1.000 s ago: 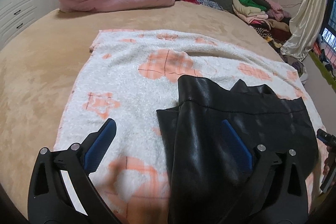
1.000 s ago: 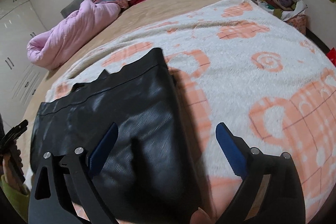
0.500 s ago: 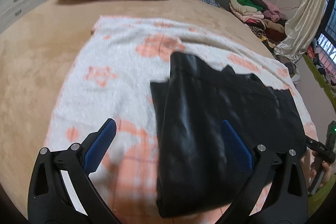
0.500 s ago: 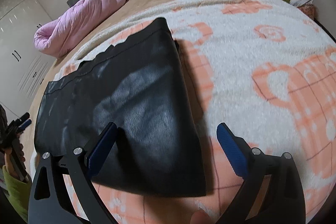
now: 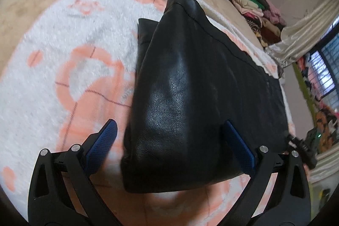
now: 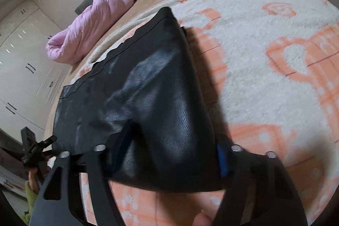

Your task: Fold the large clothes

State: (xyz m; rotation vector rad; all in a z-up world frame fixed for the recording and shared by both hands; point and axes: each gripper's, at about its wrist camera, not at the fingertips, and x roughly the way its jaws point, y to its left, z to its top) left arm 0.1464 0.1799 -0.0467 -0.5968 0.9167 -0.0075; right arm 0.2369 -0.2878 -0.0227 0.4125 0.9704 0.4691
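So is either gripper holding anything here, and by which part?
Left gripper holds nothing. Right gripper has just been closing around the black leather garment's near corner; a firm grip cannot be told.

The left tool hangs wide open over the near end of the shiny black leather garment, lying on a fluffy white-and-orange blanket.
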